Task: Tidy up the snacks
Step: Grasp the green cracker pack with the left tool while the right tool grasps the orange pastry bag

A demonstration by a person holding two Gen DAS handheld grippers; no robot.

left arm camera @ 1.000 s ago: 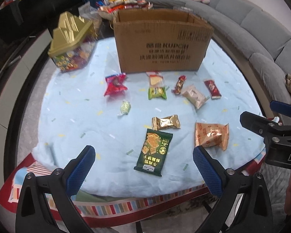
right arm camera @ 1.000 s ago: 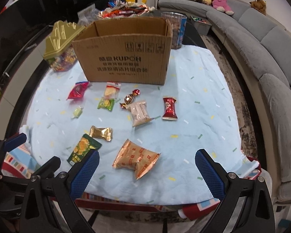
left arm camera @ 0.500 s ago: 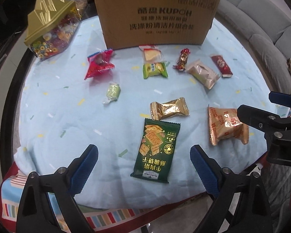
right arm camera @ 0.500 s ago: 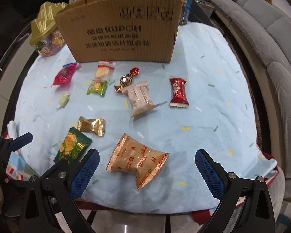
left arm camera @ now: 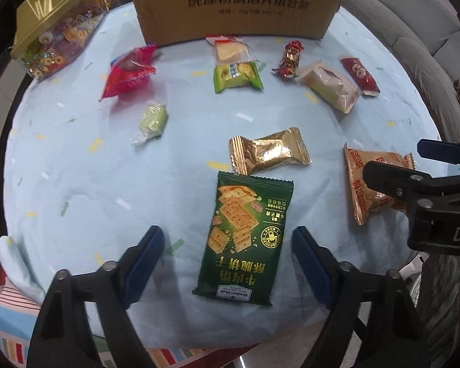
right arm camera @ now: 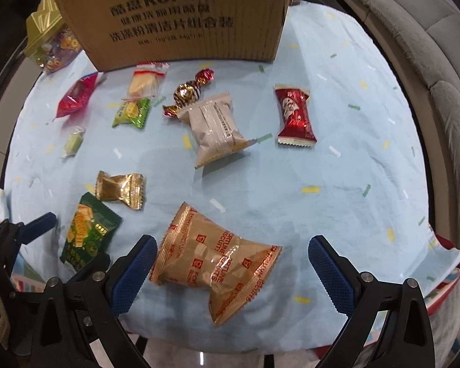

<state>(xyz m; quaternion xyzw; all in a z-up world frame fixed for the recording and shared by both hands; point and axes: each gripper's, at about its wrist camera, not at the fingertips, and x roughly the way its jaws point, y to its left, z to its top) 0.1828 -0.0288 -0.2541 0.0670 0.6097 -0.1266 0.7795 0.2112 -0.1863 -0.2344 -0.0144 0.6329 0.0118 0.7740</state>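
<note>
The cardboard box (left arm camera: pixel 236 3) stands at the far edge of the light blue tablecloth (left arm camera: pixel 76 184), and everything here is placed off it: the snacks lie scattered on the near side of the box, none inside yet by the look of it. Nearest the box sit the small sweets; farther out from it, toward the near rim, lie the two that matter. The green cracker packet (left arm camera: pixel 245 239) lies flat straight out from the box front, its long axis running directly away from the box, top seam toward the box, printed name toward the camera. The left gripper (left arm camera: pixel 228 256) straddles its lower half, jaws closing with the packet between them, pads not yet touching, so the squeeze will come across its short width. Just box-side of it lies the gold-wrapped candy (left arm camera: pixel 270 150), crosswise. Off to the side, the fortune biscuit bag (right arm camera: pixel 214 260) lies with its long axis slanting away from the box; the right gripper (right arm camera: pixel 231 263) stands wide over it, one pad just beside the bag's crimped end, the other well clear. Each hand is nearest its own packet.
</note>
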